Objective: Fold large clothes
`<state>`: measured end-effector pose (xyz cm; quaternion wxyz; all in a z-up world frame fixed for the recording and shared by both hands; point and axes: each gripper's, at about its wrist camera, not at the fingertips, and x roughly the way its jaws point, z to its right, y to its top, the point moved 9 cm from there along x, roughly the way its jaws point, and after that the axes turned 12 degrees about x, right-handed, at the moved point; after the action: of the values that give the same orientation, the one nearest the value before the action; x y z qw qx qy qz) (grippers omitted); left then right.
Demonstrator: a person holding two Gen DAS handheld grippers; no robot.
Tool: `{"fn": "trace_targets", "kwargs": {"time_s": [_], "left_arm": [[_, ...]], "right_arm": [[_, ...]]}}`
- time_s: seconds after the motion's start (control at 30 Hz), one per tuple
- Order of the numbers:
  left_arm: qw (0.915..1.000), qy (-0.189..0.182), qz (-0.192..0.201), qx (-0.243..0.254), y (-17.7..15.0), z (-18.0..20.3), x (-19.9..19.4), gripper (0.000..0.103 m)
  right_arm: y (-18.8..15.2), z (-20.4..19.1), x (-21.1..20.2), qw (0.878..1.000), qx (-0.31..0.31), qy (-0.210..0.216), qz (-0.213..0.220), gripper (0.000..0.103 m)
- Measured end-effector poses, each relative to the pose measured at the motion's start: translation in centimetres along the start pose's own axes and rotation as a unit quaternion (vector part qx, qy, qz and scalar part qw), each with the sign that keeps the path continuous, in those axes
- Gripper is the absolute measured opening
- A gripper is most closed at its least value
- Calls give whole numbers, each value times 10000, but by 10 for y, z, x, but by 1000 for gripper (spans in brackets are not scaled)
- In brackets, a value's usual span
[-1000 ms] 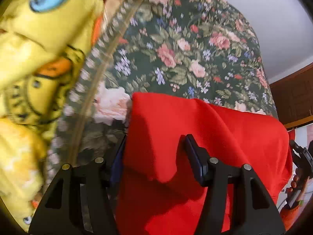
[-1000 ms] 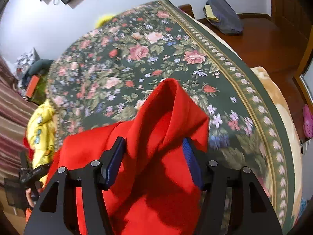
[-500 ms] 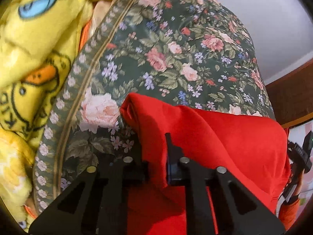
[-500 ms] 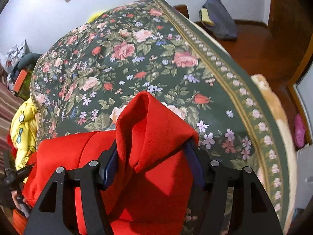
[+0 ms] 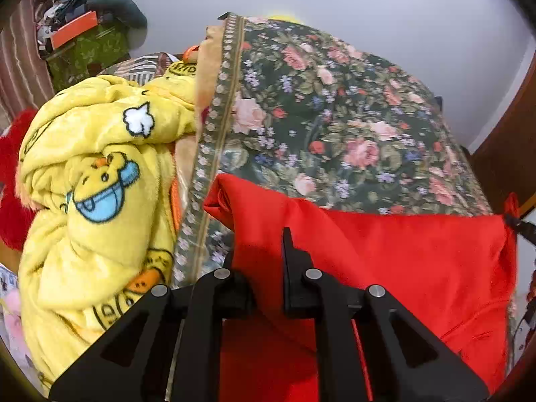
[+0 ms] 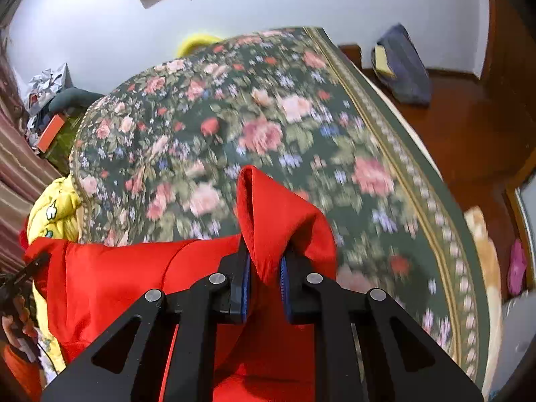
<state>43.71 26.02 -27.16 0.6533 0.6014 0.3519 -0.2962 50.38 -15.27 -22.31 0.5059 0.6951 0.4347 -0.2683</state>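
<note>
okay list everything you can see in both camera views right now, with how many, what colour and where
red garment: one, red, spread between the two grippers above the bed's near edge
floral bedspread: one, dark green with pink roses, covering the bed
yellow blanket: one, yellow with cartoon ducks, bunched at the bed's left side
orange box: one, orange, on a cluttered pile by the far-left wall
dark bag: one, blue-grey, on the wooden floor by the far wall
pink slipper: one seen, pink, on the floor right of the bed
left gripper: one, black, jaws closed on the garment
right gripper: one, black with blue pads, jaws closed on a fold of the garment
</note>
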Motion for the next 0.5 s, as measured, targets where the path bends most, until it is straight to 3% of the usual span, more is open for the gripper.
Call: {"fn": "trace_targets", "kwargs": {"time_s": [0.2,0.37,0.5], "left_arm": [[9981,19,-598,-117,-26,-4,51,14],[9935,164,-1122,54,-58,2,82,19],[9923,244,-1201,200,-66,6,77,29]], "right_arm": [[-6,1,29,9994,-195,-283,-97,14],[-16,13,31,9990,-209,-365,-123,22],[-17,23,17,9989,56,-433,-152,45]]}}
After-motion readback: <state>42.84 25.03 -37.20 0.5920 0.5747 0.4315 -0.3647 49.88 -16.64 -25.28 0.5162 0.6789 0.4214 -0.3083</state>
